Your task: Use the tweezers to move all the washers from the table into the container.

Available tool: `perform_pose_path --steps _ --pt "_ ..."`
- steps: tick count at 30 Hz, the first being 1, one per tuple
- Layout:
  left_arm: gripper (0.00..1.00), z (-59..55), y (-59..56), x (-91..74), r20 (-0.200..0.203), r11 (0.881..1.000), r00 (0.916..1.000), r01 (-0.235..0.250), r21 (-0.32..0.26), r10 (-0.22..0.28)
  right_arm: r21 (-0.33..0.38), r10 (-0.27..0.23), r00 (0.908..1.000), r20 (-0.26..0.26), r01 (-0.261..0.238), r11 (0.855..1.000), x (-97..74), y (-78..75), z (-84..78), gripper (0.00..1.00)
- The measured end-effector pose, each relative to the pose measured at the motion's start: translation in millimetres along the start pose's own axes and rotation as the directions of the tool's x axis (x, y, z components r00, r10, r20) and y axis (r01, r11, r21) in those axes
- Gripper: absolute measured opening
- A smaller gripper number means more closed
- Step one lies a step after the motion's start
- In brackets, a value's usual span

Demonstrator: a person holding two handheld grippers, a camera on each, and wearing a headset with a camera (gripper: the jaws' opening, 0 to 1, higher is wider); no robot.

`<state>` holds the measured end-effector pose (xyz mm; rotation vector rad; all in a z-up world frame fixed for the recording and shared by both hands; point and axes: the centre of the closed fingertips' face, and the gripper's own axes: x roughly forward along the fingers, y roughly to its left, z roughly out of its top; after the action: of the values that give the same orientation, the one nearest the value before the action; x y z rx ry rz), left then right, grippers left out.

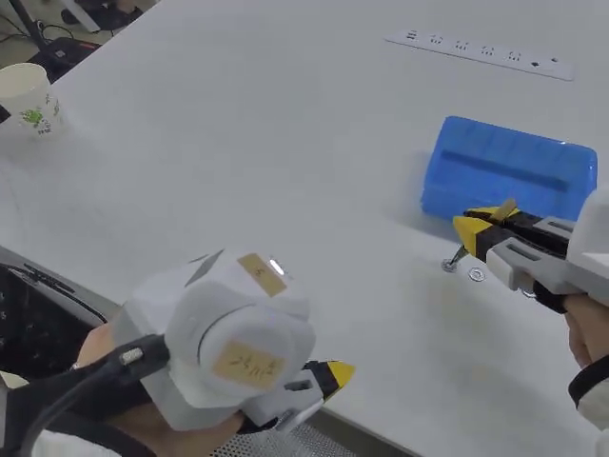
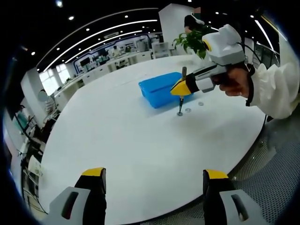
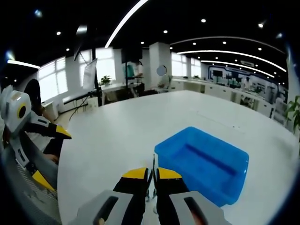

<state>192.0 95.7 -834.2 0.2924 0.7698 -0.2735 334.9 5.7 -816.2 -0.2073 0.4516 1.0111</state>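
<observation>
White laminate runs off in every direction: the table (image 1: 238, 162) is large, with an open-plan hall behind it in both gripper views. A blue plastic container (image 1: 509, 171) stands open-topped towards the right side. Between it and the near edge lie the washers; one (image 1: 476, 276) rests flat just beside the tweezers' tips, and another (image 1: 448, 266) sits right at the tips, though I cannot tell whether it is gripped.

The right hand-held gripper (image 1: 468, 228) has its yellow-tipped jaws pressed onto the tweezers (image 1: 457, 255), which point down at the table. The left hand-held gripper (image 2: 153, 179) hangs off the near edge with jaws spread wide, holding nothing.

The washers look like thin, hard metal rings: very light and rigid, but probably slippery and lying flush on the smooth top, so they may skate away when nudged. A likely hold is one tine through the hole and the other outside the rim, pinching the band.

Writing: tan tape labels (image 1: 249, 364) on the left gripper's housing carry handwriting too blurred to read. A paper cup (image 1: 29, 95) near the far left corner bears a green print, also illegible. A white power strip (image 1: 481, 52) lies at the far edge.
</observation>
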Motion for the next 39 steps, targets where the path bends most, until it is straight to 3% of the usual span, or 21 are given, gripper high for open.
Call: perform_pose_path --steps 9,27,31,35,39 --pt "0.87 -0.2 0.0 0.8 -0.004 1.000 1.0000 -0.001 0.000 0.001 -0.067 -0.006 0.9999 0.014 0.007 0.998 2.3 4.0 -2.5 0.03" --pt "0.86 -1.1 1.1 1.2 -0.008 1.000 1.0000 -0.004 0.003 0.004 -0.023 -0.022 0.9998 -0.001 0.022 0.999 4.7 -1.2 -4.0 0.01" --pt "0.86 -1.6 0.7 1.1 -0.011 1.000 0.9999 -0.002 0.008 0.002 0.038 -0.024 0.9995 -0.019 0.024 0.999 2.6 -3.9 -5.3 0.01" --pt "0.86 -1.7 0.4 0.6 -0.010 1.000 0.9999 -0.001 0.010 0.001 0.049 -0.020 0.9995 -0.024 0.021 0.999 0.6 -3.0 -6.1 0.01" --pt "0.86 1.2 2.4 -1.3 0.012 1.000 0.9999 -0.007 0.001 0.007 0.035 -0.018 0.9995 -0.024 0.019 0.999 -4.2 1.0 -2.4 0.01"
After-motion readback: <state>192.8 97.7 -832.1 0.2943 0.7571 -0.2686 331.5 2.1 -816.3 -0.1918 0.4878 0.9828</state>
